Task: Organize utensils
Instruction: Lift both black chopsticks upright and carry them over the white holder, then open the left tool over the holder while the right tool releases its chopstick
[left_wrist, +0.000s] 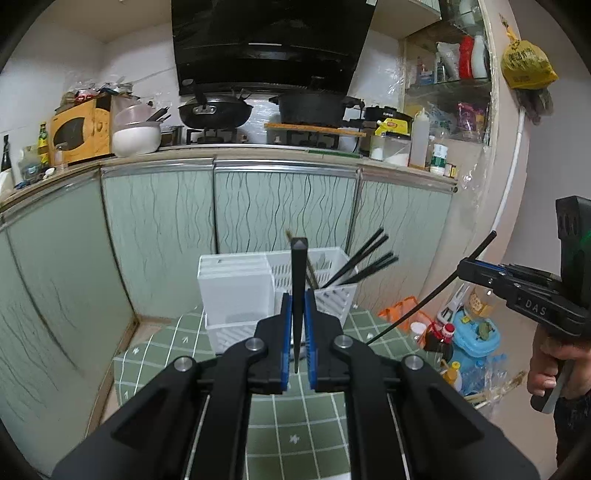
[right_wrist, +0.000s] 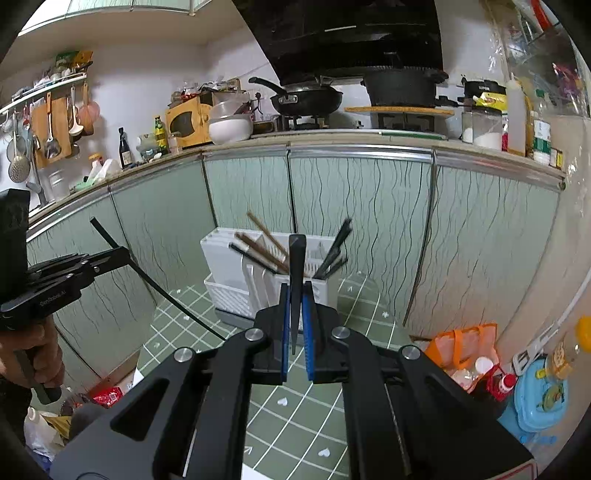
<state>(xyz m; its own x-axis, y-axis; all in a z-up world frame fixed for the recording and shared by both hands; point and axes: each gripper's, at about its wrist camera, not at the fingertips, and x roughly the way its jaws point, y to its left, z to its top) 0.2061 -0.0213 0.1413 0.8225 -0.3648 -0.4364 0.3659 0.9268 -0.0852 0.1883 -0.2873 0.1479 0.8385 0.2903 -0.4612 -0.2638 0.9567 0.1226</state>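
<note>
With a black chopstick (left_wrist: 298, 295) pinched upright in the left gripper (left_wrist: 298, 328) and a second black chopstick (right_wrist: 296, 291) pinched the same way in the right gripper (right_wrist: 296, 314), jaws narrow on each stick, both point toward the white utensil caddy (left_wrist: 258, 291) at centre frame. Stands on the green checked table (left_wrist: 295, 417), straight ahead of and below both sticks, neither hand clearly nearer. Long axis of each stick near vertical, matching the caddy's open top. Already crowded: dark chopsticks (left_wrist: 365, 266) fan toward upper right, brown wooden chopsticks (right_wrist: 264, 243) lean toward upper left, likely to block a straight drop. Behind, green cabinet doors (left_wrist: 284, 210); lower right, an orange bag (right_wrist: 465, 347).
</note>
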